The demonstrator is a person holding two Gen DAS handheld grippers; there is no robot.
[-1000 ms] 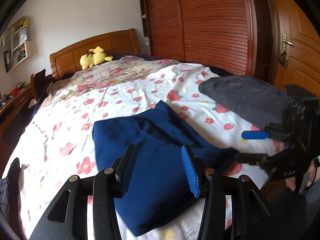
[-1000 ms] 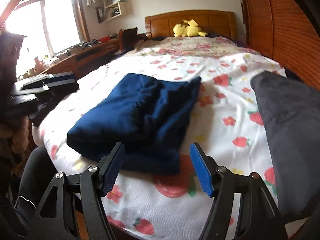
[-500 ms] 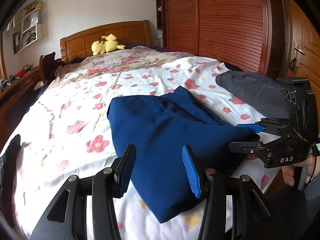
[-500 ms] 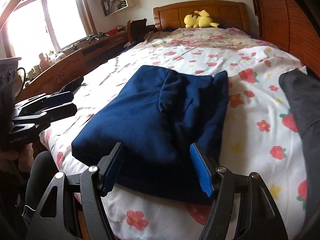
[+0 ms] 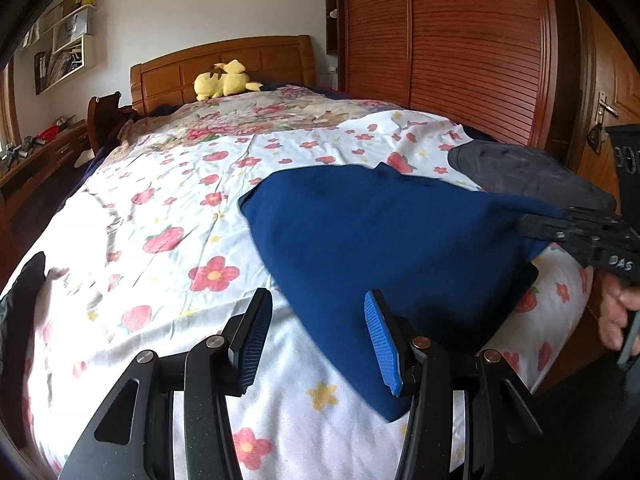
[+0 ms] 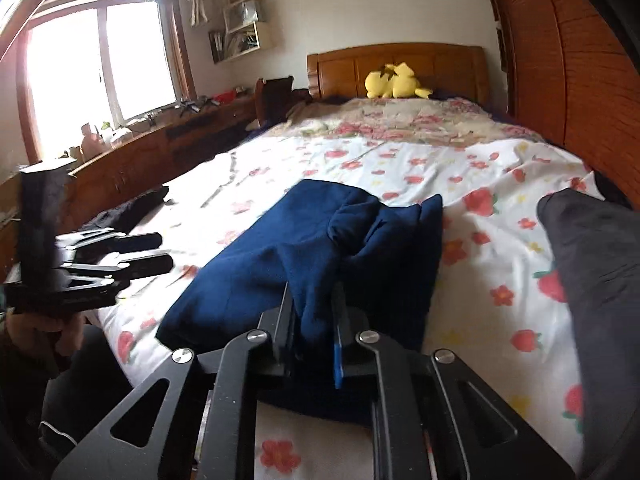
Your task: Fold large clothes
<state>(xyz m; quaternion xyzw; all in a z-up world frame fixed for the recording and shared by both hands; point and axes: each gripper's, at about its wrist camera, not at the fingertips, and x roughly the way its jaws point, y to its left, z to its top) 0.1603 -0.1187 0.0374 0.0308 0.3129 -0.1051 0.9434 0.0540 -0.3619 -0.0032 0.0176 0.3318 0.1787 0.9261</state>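
Observation:
A folded navy blue garment [image 5: 380, 240] lies on the flowered bed sheet [image 5: 168, 216] near the foot of the bed. It also shows in the right wrist view [image 6: 288, 256]. My right gripper [image 6: 314, 320] is shut on the garment's near top layer and lifts it a little. In the left wrist view the right gripper [image 5: 560, 224] pinches the garment's right corner. My left gripper [image 5: 312, 340] is open and empty just above the garment's near left edge. It shows in the right wrist view [image 6: 156, 252] at the left, beside the bed.
A dark grey garment [image 5: 528, 172] lies at the bed's right edge, also in the right wrist view [image 6: 600, 280]. A yellow plush toy [image 5: 224, 84] sits at the headboard. A wooden wardrobe [image 5: 460, 40] stands on the right, a desk [image 6: 140, 160] under the window on the left.
My right gripper has moved forward and closed on the navy garment's near layer, raising it. My left gripper has shifted left, toward the garment's near left edge, and stays open.

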